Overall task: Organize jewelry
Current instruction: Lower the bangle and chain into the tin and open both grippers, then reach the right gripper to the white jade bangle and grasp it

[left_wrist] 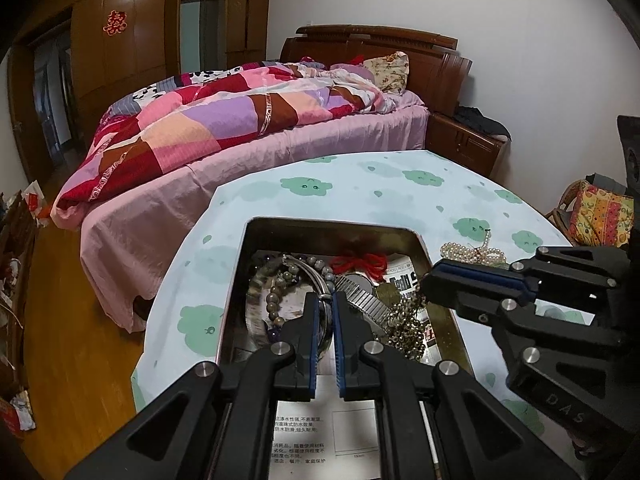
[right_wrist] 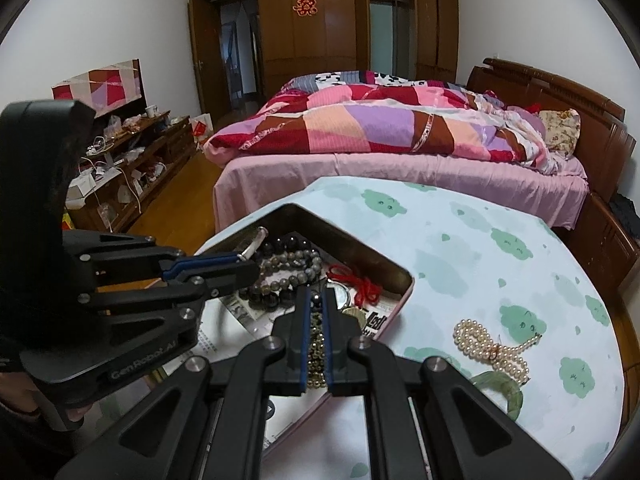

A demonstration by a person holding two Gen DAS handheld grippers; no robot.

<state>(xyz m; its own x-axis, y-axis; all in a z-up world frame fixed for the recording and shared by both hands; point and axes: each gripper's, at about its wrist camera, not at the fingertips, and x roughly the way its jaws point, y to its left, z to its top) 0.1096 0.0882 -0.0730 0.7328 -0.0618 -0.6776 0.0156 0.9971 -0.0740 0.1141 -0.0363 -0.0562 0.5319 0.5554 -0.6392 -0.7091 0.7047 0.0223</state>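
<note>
Inside the metal tin (left_wrist: pixel 434 258), your left gripper (left_wrist: pixel 325 300) pinches a silver bangle (left_wrist: pixel 320 280); your right gripper (right_wrist: pixel 316 304) pinches the gold bead chain (right_wrist: pixel 316 350).

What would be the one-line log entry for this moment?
left gripper: shut on silver bangle | right gripper: shut on gold bead chain | both over tin | pearl necklace: on tablecloth

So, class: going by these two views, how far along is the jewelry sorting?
Done: the pearl necklace and green bangle lie out on the tablecloth. In hand: the left hand-held gripper clamps a silver bangle; the right hand-held gripper pinches a gold bead chain. Left: bead bracelets, watch and red cord remain in the tin.
</note>
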